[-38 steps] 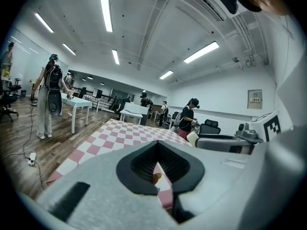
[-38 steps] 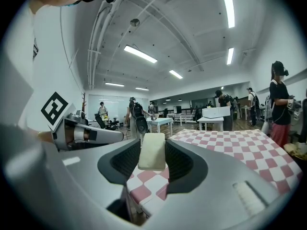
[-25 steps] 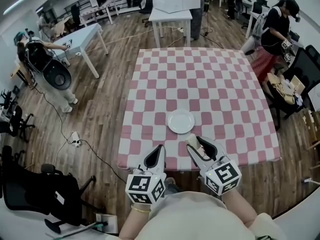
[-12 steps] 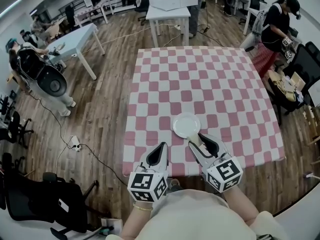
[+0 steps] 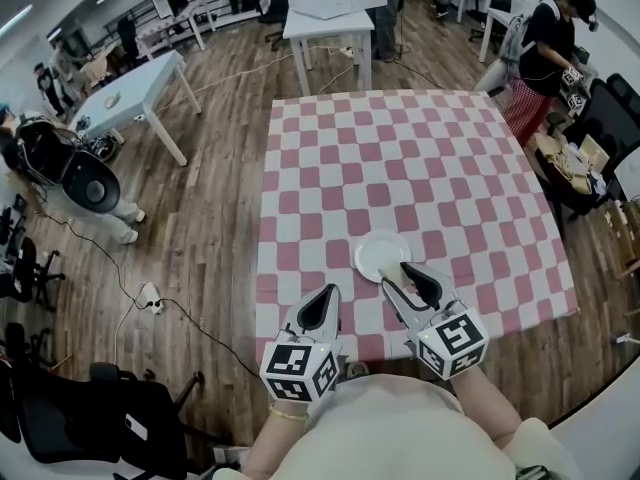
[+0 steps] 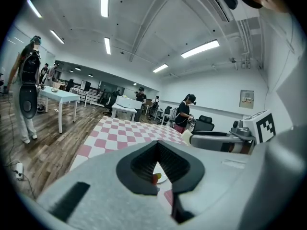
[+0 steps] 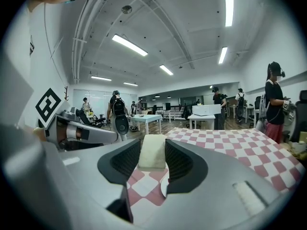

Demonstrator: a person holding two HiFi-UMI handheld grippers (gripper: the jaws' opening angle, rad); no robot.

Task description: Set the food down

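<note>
A white plate (image 5: 383, 254) lies near the front edge of the pink-and-white checked table (image 5: 420, 158). My right gripper (image 5: 402, 276) is shut on a pale, cream-coloured block of food (image 5: 392, 282) (image 7: 152, 152), and its tips reach the plate's near rim. In the right gripper view the food stands upright between the jaws, with the plate's edge (image 7: 165, 186) just below. My left gripper (image 5: 321, 300) hangs to the plate's left over the table's front edge, shut with nothing in it. Through its jaws in the left gripper view I glimpse the plate (image 6: 162, 178).
A person (image 5: 548, 48) stands at the table's far right corner beside black chairs (image 5: 610, 128). White tables (image 5: 328, 13) (image 5: 130, 88) stand beyond and to the left. A power strip and cables (image 5: 150, 296) lie on the wooden floor at the left, near another black chair (image 5: 90, 413).
Both grippers have moved forward over the table's front edge. The right one, still holding the food, has closed in on the plate's near rim.
</note>
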